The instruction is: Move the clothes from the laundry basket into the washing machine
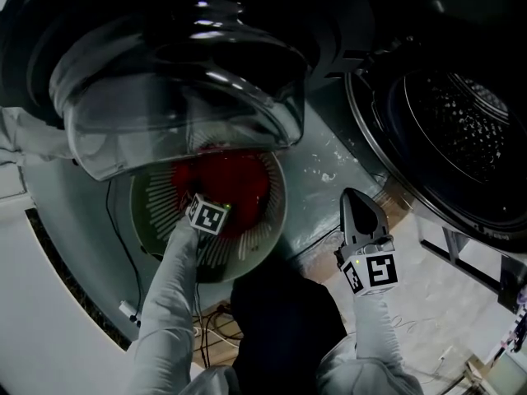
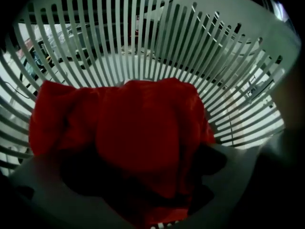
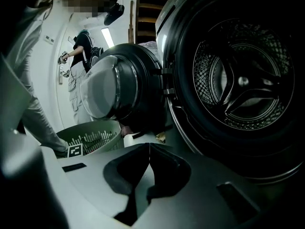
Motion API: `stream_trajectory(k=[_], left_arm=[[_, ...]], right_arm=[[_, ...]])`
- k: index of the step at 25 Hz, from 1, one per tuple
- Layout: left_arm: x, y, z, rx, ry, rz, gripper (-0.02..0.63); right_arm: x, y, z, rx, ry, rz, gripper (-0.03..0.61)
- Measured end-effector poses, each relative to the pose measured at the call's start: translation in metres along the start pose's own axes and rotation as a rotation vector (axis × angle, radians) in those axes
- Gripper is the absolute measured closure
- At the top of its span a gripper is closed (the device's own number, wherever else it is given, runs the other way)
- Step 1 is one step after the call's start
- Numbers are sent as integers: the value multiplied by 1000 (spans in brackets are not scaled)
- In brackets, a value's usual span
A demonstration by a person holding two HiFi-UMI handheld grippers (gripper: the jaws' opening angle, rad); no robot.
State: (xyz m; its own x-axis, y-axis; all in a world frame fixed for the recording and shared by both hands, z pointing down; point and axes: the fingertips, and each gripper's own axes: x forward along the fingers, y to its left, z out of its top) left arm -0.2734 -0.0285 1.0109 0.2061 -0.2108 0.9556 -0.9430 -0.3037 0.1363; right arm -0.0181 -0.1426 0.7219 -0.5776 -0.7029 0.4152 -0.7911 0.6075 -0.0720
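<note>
Two grippers (image 1: 212, 197) (image 1: 359, 197) — one red garment (image 1: 239, 178)

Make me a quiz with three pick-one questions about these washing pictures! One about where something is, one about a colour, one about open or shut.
1. Where is the cloth?
A in the basket
B on a chair
C on a shelf

2. What colour is it?
A blue
B red
C yellow

3. How is the right claw?
A wide open
B shut, empty
C shut on a sock

Answers:
1 A, the slatted wall rings it.
2 B, it shows bright red.
3 B, its tips meet with nothing between.
</note>
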Motion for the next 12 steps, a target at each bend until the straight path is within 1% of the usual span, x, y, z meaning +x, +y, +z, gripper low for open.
stream_trajectory(k=[6, 12], left_arm=[[14, 0, -3, -10, 3, 13, 87], [11, 4, -5, -29, 21, 40, 94]], right_arm=[[5, -7, -10, 6, 3, -19, 561], [2, -6, -9, 7, -3, -26, 561]])
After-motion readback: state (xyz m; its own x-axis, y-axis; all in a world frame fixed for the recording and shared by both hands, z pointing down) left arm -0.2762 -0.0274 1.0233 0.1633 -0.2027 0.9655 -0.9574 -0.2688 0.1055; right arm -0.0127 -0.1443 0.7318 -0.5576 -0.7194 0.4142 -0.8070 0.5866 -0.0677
